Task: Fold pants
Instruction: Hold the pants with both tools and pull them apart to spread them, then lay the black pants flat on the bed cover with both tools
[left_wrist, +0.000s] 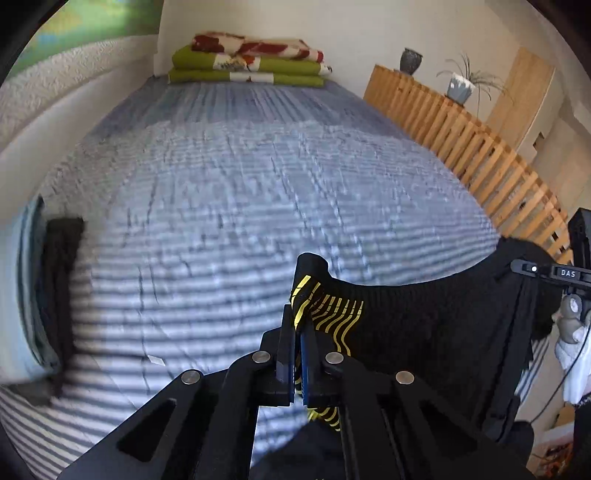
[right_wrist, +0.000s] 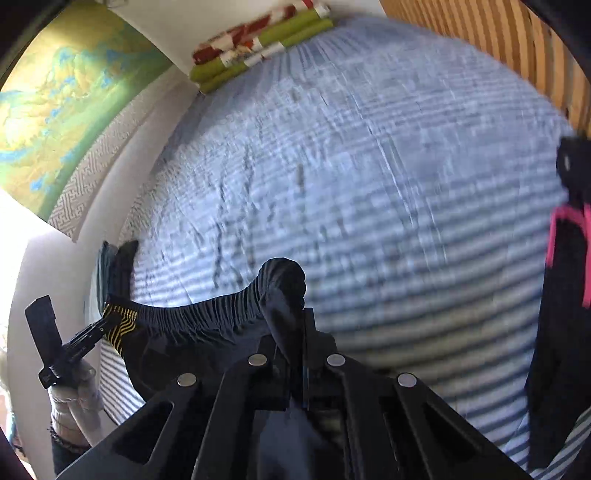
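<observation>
Black pants (left_wrist: 424, 314) pinched in both my left gripper (left_wrist: 295, 354) and right gripper (right_wrist: 295, 354); folded blankets (left_wrist: 247, 62) at 12 o'clock on bed (left_wrist: 258, 177).

You've got a bed w/ blue-white striped cover (left_wrist: 236, 192) filling most of both views. Folded green/red/white blankets (left_wrist: 247, 61) sit stacked at its far end by the wall. Wooden slatted rail (left_wrist: 465, 136) runs along the right side, w/ a dark vase (left_wrist: 410, 61) & potted plant (left_wrist: 461, 86) on top. Green map poster (right_wrist: 62, 99) hangs on the left wall.
</observation>
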